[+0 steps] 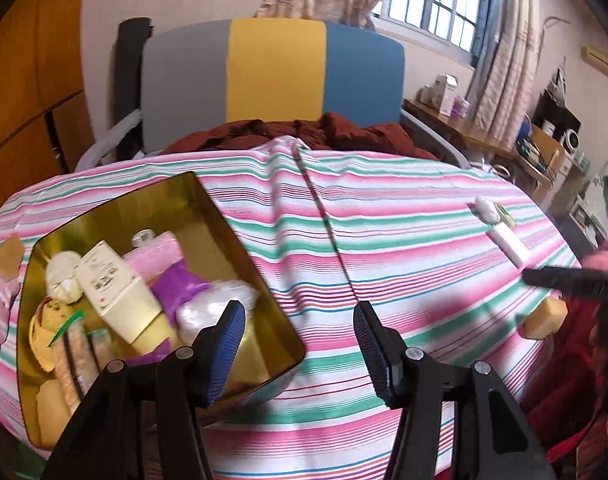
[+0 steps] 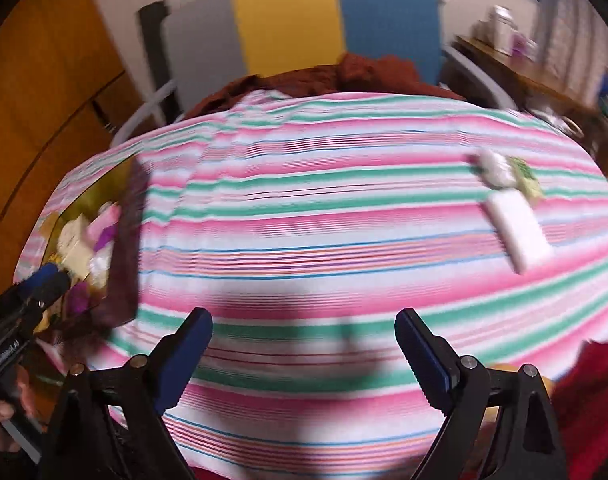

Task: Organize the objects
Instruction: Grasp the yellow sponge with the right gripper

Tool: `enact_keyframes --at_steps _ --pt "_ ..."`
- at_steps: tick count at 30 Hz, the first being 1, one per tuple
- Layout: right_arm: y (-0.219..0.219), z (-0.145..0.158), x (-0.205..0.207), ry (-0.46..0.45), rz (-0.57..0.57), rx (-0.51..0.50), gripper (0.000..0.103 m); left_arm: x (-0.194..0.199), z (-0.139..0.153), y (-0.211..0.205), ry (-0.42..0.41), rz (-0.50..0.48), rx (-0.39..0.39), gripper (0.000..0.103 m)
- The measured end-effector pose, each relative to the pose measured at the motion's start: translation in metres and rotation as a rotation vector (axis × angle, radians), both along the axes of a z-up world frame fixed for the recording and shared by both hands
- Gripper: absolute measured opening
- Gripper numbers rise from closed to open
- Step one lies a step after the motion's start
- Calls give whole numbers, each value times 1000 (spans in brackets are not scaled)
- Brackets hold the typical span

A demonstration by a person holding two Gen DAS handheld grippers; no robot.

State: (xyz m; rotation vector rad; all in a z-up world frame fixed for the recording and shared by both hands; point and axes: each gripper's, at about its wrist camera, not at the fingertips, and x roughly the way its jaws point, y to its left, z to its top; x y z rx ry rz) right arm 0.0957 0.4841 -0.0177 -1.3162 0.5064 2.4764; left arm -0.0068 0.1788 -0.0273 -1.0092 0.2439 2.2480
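We see a worktop covered by a striped cloth (image 1: 384, 220) in pink, green and white, with a chair (image 1: 272, 76) in grey, yellow and blue panels behind it and brown fabric (image 1: 304, 132) heaped at its far edge. On the left side of the cloth sits a gold tin (image 1: 208, 216), open at the top, crowded with small things: a cream bottle (image 1: 116, 292), a purple item (image 1: 180, 288), a pink packet (image 1: 156, 252) and clear wrapping. Well apart from it, on the right side of the cloth, lie a white tube (image 1: 504, 240) and, touching its far end, a small white ball (image 1: 486, 208). The left gripper (image 1: 300, 344) hangs over the tin's near corner, its jaws about half apart with nothing between them. The right gripper (image 2: 304, 356) is over bare cloth, its jaws spread wide and empty; its view is blurred. A yellowish lump (image 1: 544, 320) sits at the cloth's right edge.
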Motion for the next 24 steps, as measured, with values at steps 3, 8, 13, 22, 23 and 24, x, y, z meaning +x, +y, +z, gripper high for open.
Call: enact_keyframes --at_steps 3,8,13,22,23,24 --pt "32 9 22 3 -82 -12 93 2 -2 17 -3 -43 -16 57" --pt "83 25 63 4 -230 -26 101 7 -6 48 -9 -114 -35 57" --pt "101 12 74 -113 -238 -55 103 13 -13 74 -24 -178 -53 57" --pt "99 -31 63 -325 -195 -50 102 13 -23 117 -47 -265 -80 57" --pt "99 -31 62 -329 -185 -57 101 13 -24 121 -50 -271 -82 57" --pt "100 -32 61 -337 -180 -57 96 12 -25 127 -55 -282 -83 57"
